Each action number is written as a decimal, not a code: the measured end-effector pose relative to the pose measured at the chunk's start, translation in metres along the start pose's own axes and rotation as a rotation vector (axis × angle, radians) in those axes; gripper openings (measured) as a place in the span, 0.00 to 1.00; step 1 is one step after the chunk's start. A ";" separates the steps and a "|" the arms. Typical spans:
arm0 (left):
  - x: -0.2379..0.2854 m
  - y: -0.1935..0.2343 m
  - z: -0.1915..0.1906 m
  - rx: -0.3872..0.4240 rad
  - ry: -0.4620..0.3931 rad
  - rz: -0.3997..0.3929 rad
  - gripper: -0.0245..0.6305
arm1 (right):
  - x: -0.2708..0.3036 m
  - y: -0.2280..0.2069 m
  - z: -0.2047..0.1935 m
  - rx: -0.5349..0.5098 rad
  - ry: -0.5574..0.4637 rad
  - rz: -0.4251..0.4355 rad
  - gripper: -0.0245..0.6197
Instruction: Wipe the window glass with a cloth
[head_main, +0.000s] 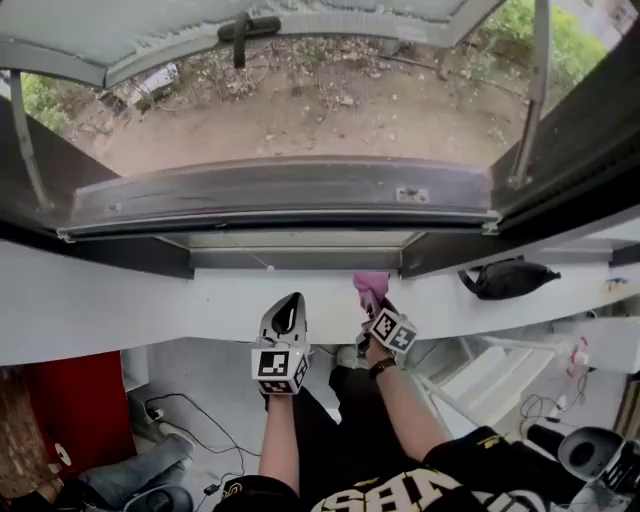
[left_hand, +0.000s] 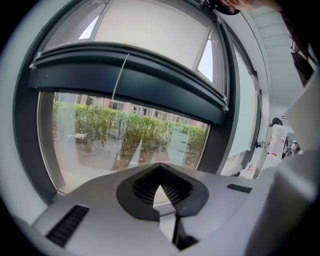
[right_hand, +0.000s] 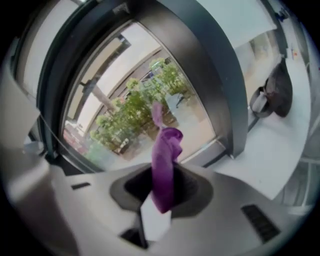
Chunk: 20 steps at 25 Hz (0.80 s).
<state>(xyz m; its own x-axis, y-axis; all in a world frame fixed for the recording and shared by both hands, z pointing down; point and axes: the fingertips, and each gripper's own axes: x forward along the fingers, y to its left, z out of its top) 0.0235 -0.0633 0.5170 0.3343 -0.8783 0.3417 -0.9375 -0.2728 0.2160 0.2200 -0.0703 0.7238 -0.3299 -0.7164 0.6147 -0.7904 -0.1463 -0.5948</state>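
In the head view both grippers are raised in front of the white sill (head_main: 150, 300) below the window frame (head_main: 280, 195). My right gripper (head_main: 370, 293) is shut on a purple cloth (head_main: 367, 284) that sticks up out of its jaws. In the right gripper view the cloth (right_hand: 165, 160) hangs limp from my right gripper (right_hand: 162, 180), in front of the window glass (right_hand: 135, 107). My left gripper (head_main: 291, 303) is to its left, jaws together, holding nothing. The left gripper (left_hand: 160, 171) faces a glass pane (left_hand: 120, 137) with shrubs behind it.
A window sash with a black handle (head_main: 249, 29) is swung outward at the top, with bare ground below it. A black pouch (head_main: 508, 278) lies on the sill at the right. On the floor are a red cabinet (head_main: 70, 410), cables and a white rack (head_main: 490, 375).
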 end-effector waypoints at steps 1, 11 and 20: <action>-0.005 0.001 0.018 0.007 -0.021 -0.002 0.07 | -0.015 0.019 0.010 -0.029 -0.011 0.021 0.19; -0.034 -0.007 0.152 -0.037 -0.154 -0.151 0.07 | -0.114 0.195 0.094 -0.307 -0.151 0.244 0.19; -0.029 -0.032 0.262 0.122 -0.310 -0.183 0.07 | -0.159 0.334 0.182 -0.516 -0.346 0.390 0.19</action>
<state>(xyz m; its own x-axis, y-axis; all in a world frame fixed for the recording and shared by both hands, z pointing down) 0.0187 -0.1316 0.2604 0.4702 -0.8825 0.0108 -0.8756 -0.4649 0.1309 0.1019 -0.1293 0.3330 -0.5221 -0.8380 0.1587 -0.8197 0.4417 -0.3647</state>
